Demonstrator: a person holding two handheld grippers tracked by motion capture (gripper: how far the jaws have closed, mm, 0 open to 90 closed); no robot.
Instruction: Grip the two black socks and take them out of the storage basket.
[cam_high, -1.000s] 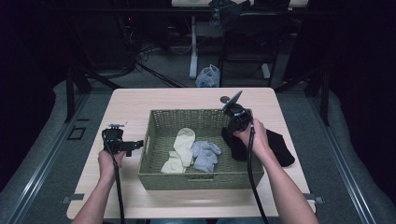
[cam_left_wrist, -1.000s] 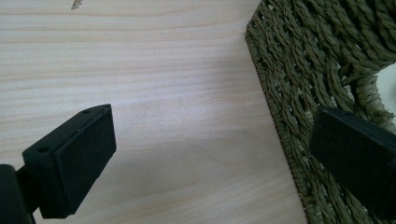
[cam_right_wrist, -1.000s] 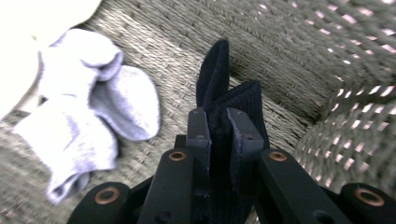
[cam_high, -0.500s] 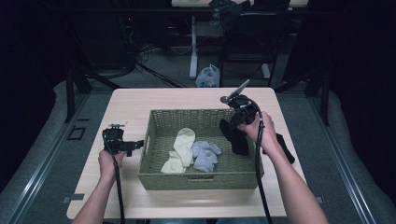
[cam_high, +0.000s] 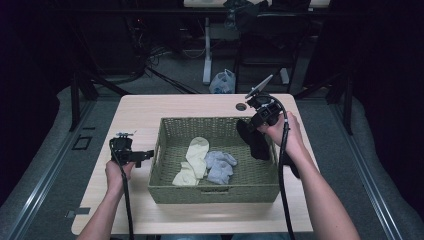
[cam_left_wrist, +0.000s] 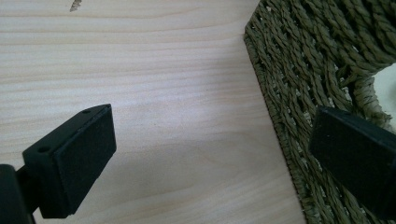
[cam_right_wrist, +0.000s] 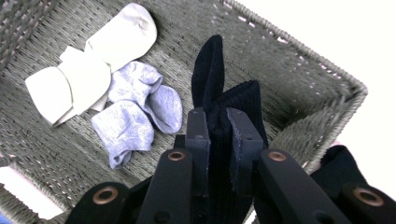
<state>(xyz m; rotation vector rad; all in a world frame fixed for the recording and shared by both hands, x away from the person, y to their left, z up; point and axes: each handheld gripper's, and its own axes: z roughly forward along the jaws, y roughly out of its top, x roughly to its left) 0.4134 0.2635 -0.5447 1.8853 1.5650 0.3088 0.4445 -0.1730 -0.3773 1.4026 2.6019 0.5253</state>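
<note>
A woven green basket (cam_high: 169, 186) stands mid-table and holds a cream sock (cam_high: 193, 156) and a light blue sock (cam_high: 218, 165). My right gripper (cam_high: 252, 124) is shut on a black sock (cam_high: 256, 141), which hangs over the basket's right side. In the right gripper view the black sock (cam_right_wrist: 215, 74) is pinched between the jaws above the basket's inside (cam_right_wrist: 280, 79), with the cream sock (cam_right_wrist: 93, 60) and blue sock (cam_right_wrist: 140, 105) below. My left gripper (cam_high: 148, 154) is open just left of the basket, low over the table; its fingers (cam_left_wrist: 74, 154) flank the basket wall (cam_left_wrist: 299, 70).
Another black sock (cam_high: 293, 167) lies on the wooden table (cam_high: 140, 112) to the right of the basket, partly under the right forearm. A round hole (cam_high: 241, 106) sits near the table's far edge. A chair and a plastic bag (cam_high: 223, 80) stand beyond the table.
My right gripper has lifted the black sock from the table's right side and carried it left over the basket's rim. The left gripper has stayed put.
</note>
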